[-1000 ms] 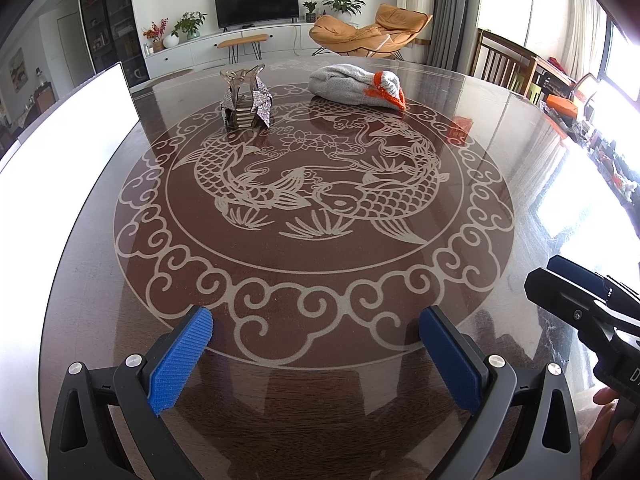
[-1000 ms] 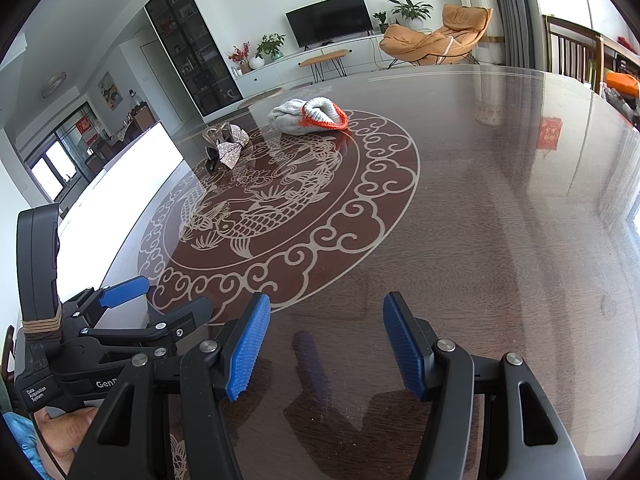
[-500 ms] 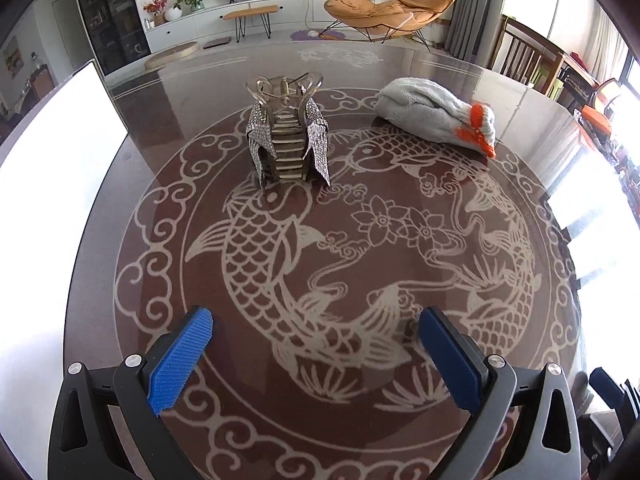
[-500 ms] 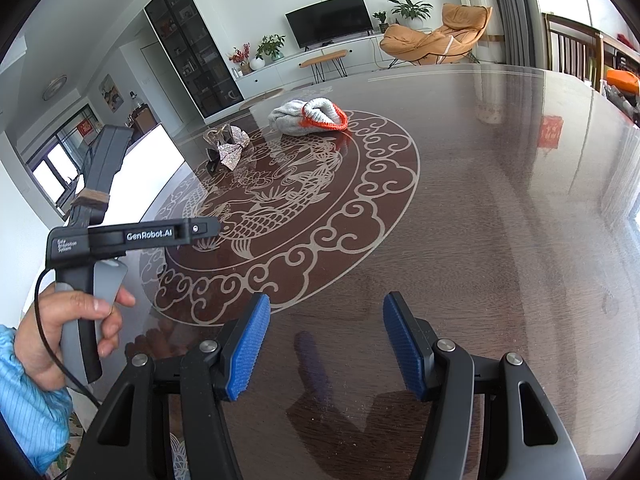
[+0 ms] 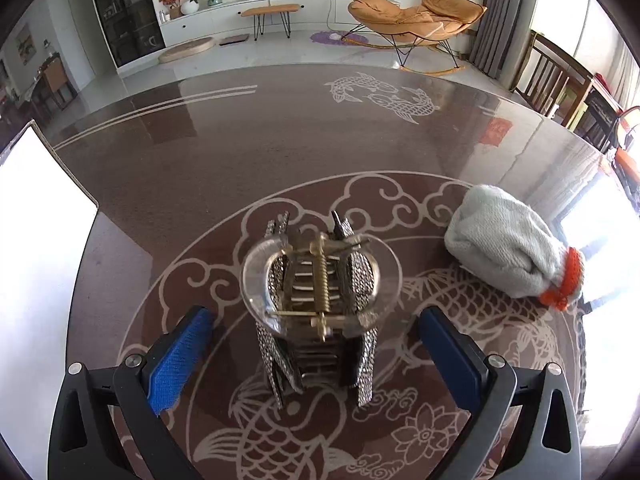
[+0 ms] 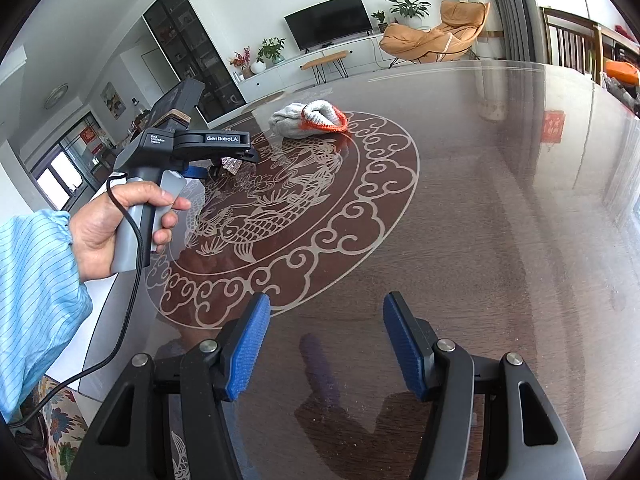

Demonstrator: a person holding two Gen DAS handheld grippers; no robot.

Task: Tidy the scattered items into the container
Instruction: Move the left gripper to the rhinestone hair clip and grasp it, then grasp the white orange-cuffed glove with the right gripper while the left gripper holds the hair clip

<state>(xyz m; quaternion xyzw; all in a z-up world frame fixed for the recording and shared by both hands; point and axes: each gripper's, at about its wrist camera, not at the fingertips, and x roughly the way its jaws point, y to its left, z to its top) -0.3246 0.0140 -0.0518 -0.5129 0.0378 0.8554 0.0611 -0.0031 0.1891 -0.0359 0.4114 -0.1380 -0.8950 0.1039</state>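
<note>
A rhinestone hair claw clip [image 5: 320, 304] with a clear handle and a brass spring stands upright on the patterned table. My left gripper [image 5: 316, 344] is open, one blue finger on each side of the clip. Neither pad touches it. A grey knitted glove with an orange cuff [image 5: 508, 256] lies to the right of the clip, and the right wrist view shows this glove [image 6: 308, 118] far across the table. My right gripper [image 6: 326, 344] is open over bare table with nothing between its fingers. A white container [image 5: 36, 260] stands at the left edge.
The table [image 5: 280, 140] is dark, glossy and round, with a carp medallion. In the right wrist view a hand [image 6: 116, 216] in a blue striped sleeve holds the left gripper's handle. Chairs [image 5: 560, 80] stand along the table's right side.
My left gripper has travelled forward across the table, and the clip now stands between its open fingers. The glove has come nearer on the right. The right gripper has stayed still.
</note>
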